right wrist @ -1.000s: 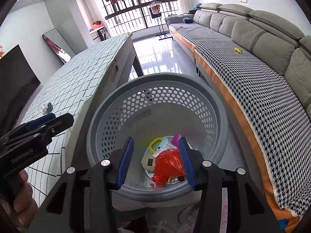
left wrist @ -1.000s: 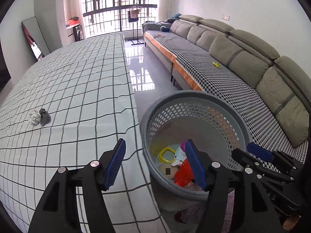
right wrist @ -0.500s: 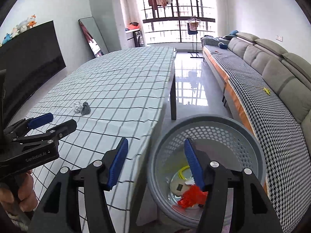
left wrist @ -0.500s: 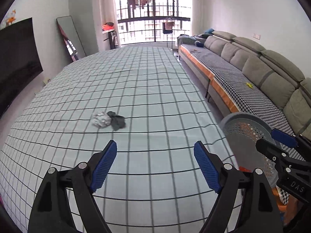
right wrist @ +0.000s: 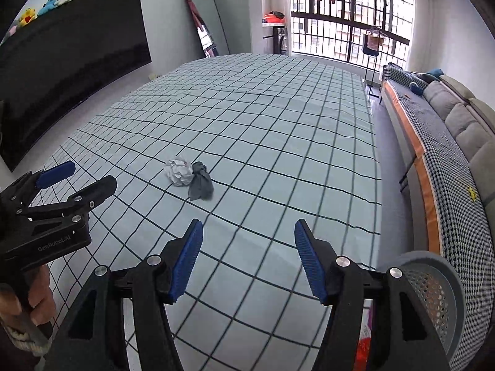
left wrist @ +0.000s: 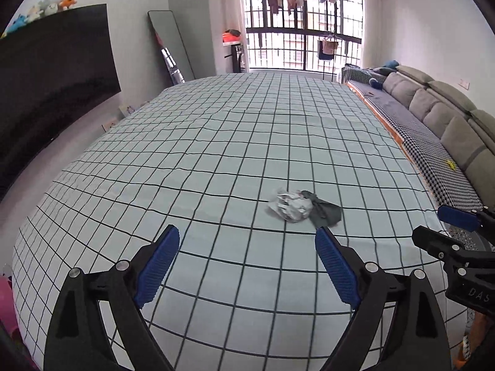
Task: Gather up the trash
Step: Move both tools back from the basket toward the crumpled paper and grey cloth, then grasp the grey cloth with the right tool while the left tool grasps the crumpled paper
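Note:
A crumpled white paper ball (left wrist: pixel 289 205) (right wrist: pixel 178 171) lies on the checked tablecloth (left wrist: pixel 216 154) (right wrist: pixel 278 123), touching a dark grey knotted scrap (left wrist: pixel 324 211) (right wrist: pixel 200 182) on its right. My left gripper (left wrist: pixel 247 228) (right wrist: pixel 91 174) hovers over the cloth short of the paper, its jaws opening with nothing between them. My right gripper (right wrist: pixel 248 221) (left wrist: pixel 433 224) is open and empty, nearer the table's right edge, with both scraps ahead to its left. The grey perforated basket (right wrist: pixel 433 266) (left wrist: pixel 461 236) stands off that edge, red trash (right wrist: pixel 365 349) showing inside.
A long grey sofa (left wrist: pixel 448 130) (right wrist: pixel 448 142) with a houndstooth cover runs along the right wall, beyond a strip of floor. A big dark screen (left wrist: pixel 46 77) fills the left wall and a mirror (left wrist: pixel 170 46) leans at the back. A hand (right wrist: pixel 34 296) grips the left tool.
Both grippers have swung left from above the basket to over the table, and their jaws have widened. The paper and grey scrap now lie close ahead; the basket has slid to the right edge.

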